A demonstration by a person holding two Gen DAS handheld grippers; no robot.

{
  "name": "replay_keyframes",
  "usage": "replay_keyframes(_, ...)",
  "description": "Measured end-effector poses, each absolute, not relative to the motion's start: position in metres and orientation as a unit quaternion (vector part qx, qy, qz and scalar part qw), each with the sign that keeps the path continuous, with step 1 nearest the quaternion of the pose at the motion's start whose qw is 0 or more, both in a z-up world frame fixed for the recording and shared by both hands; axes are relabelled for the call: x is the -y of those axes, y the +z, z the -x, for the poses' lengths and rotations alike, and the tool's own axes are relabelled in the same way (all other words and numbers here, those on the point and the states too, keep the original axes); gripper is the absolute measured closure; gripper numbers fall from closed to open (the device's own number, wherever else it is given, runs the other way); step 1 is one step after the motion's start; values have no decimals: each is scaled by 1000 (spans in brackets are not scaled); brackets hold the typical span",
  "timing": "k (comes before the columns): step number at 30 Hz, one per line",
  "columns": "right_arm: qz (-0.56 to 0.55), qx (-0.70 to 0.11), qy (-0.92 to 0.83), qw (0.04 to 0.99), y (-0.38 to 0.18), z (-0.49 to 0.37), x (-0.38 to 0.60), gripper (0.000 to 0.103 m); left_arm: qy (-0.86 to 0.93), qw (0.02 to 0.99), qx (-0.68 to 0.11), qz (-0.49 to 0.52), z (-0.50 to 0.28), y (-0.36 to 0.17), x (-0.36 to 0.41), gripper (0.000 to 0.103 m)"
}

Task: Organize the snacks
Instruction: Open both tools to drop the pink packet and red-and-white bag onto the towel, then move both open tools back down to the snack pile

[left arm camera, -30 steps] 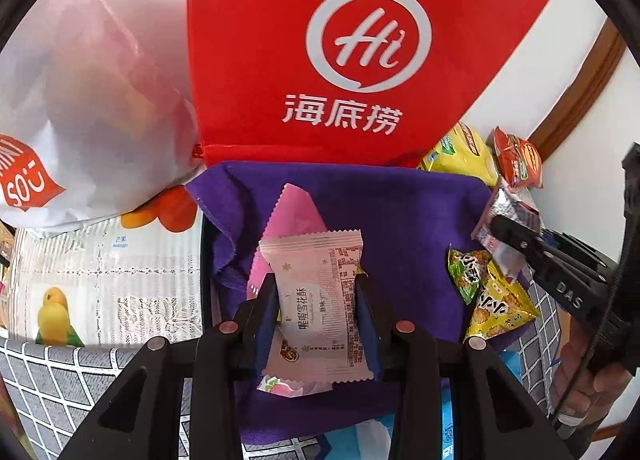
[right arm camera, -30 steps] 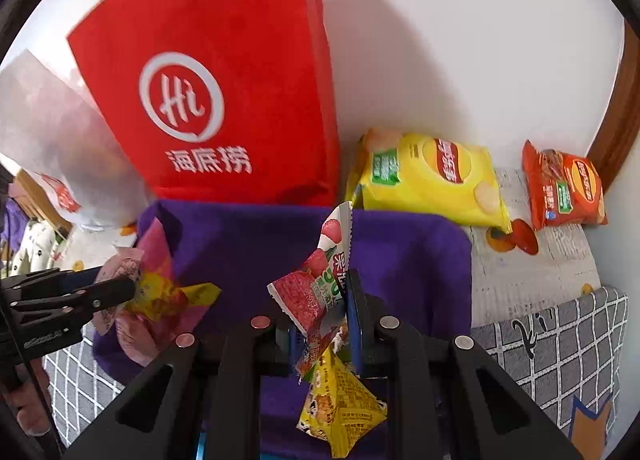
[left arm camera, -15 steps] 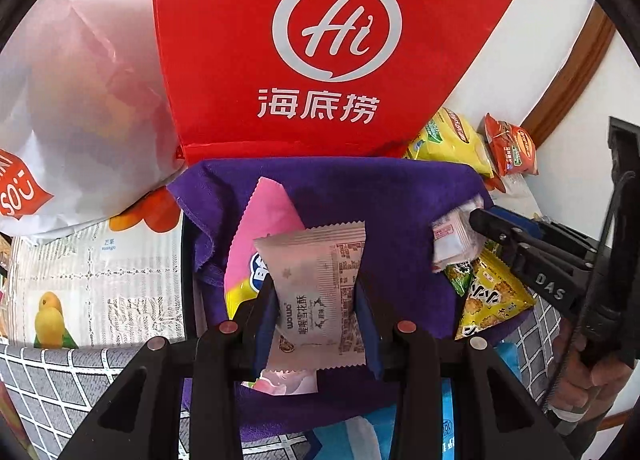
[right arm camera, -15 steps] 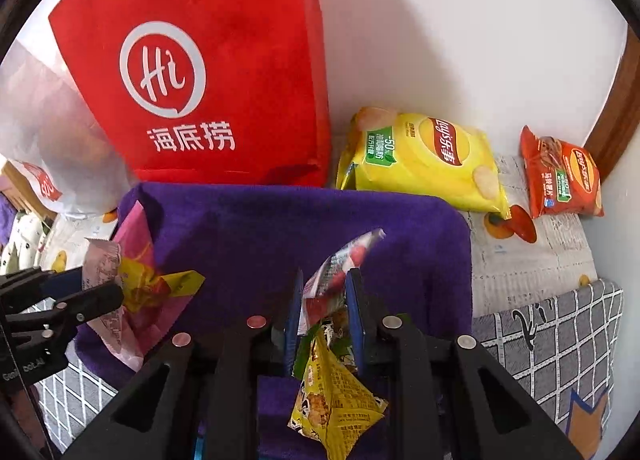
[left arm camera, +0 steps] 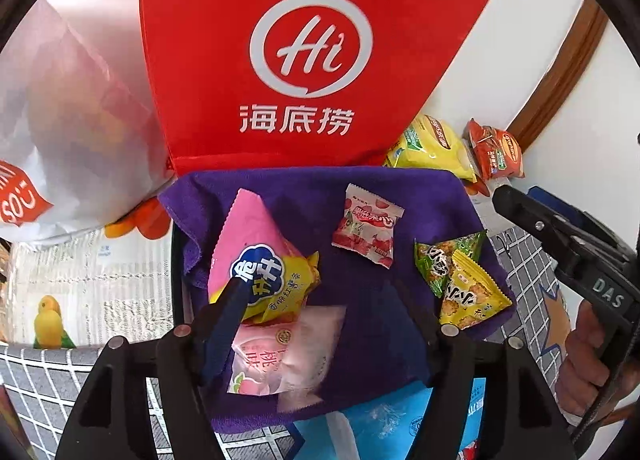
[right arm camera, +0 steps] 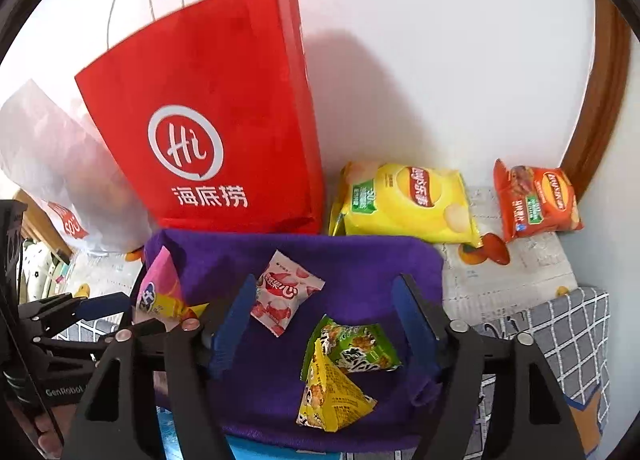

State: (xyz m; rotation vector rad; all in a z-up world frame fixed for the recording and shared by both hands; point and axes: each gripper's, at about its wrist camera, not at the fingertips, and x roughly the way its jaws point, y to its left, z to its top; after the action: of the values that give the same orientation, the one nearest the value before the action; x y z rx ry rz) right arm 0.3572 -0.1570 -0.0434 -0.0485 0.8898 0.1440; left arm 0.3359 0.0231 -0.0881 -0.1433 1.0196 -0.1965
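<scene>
Right gripper (right arm camera: 324,324) is opening, nothing pinched; red packet (right arm camera: 286,292) is lying at frame centre beside its left finger, long axis diagonal.

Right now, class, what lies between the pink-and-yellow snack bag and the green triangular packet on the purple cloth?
The red-and-white strawberry packet, seen in the right wrist view.

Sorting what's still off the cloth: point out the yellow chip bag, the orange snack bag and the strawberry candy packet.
yellow chip bag (right arm camera: 404,200): right wrist view, middle of its front face.
orange snack bag (right arm camera: 536,200): right wrist view, centre of its front.
strawberry candy packet (right arm camera: 284,292): right wrist view, middle of the wrapper, lying on the purple cloth.
</scene>
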Motion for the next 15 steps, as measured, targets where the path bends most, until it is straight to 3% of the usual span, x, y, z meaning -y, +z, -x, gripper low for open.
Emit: replay_keyframes(15, 74, -400, 12, 914, -7, -291, 156, 21, -100, 895, -428, 77, -302, -40, -19, 34)
